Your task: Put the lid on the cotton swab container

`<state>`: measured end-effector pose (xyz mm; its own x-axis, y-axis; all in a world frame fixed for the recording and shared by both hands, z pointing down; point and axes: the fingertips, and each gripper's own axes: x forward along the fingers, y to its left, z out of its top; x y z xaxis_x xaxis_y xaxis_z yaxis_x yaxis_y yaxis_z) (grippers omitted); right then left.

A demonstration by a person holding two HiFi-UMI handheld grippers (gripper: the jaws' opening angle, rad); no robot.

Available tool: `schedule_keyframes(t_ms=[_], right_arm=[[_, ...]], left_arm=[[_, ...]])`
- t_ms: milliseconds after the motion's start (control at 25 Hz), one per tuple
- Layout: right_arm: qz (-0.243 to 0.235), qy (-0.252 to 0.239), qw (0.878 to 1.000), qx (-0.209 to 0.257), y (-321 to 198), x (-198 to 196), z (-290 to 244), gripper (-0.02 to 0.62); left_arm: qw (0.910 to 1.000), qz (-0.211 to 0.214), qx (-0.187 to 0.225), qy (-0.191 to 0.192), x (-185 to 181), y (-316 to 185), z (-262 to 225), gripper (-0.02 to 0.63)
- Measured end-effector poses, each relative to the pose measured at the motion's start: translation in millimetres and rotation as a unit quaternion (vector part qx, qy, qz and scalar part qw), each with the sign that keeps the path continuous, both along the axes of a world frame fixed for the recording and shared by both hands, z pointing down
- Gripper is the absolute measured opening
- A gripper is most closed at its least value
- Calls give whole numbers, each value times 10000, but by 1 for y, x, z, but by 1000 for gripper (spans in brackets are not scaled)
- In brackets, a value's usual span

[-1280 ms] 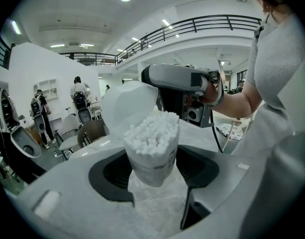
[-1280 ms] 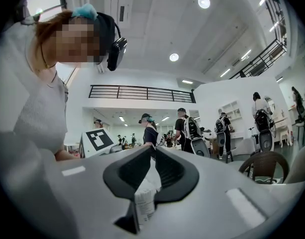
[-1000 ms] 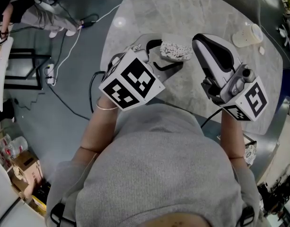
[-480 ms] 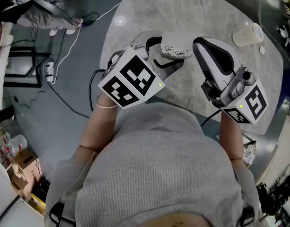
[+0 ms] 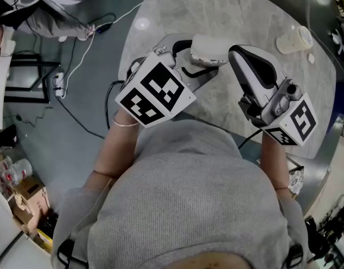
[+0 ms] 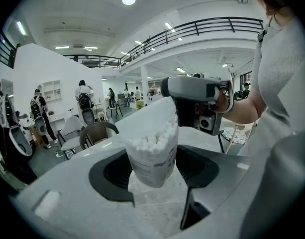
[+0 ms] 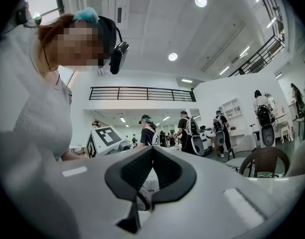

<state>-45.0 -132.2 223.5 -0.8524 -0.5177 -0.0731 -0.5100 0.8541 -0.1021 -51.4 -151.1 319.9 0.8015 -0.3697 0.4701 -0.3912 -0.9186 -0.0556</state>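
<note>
In the left gripper view, a clear cotton swab container (image 6: 153, 156) packed with white swabs sits between the dark pads of my left gripper (image 6: 153, 169), which is shut on its sides. A white lid (image 6: 150, 114) lies slanted across its top. From the head view the lid (image 5: 208, 48) hides the swabs, with the left gripper (image 5: 197, 66) under it. My right gripper (image 5: 234, 51) meets the lid's right edge. In the right gripper view its jaws (image 7: 151, 176) stand nearly together on a thin white piece that I take to be the lid.
The round marble table (image 5: 228, 4) carries a lidded paper cup (image 5: 293, 40) at its far right. Cables (image 5: 82, 55) run over the floor on the left. A wicker chair (image 6: 95, 133) and several standing people are beyond the table.
The swabs showed in the open top a second ago. The lid has come down over them and now covers the container. Both grippers have barely shifted.
</note>
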Motion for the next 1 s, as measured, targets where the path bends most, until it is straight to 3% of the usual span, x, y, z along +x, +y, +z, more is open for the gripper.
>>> schedule_keyframes(t_ms=[640, 1000], right_arm=[[6, 135, 9999, -3, 1, -5, 7, 3], [102, 819, 9955, 461, 5, -8, 8, 2]], left_arm=[[9999, -38, 2, 99, -2, 2, -3, 273], [9995, -132, -71, 287, 2, 2, -7, 272]])
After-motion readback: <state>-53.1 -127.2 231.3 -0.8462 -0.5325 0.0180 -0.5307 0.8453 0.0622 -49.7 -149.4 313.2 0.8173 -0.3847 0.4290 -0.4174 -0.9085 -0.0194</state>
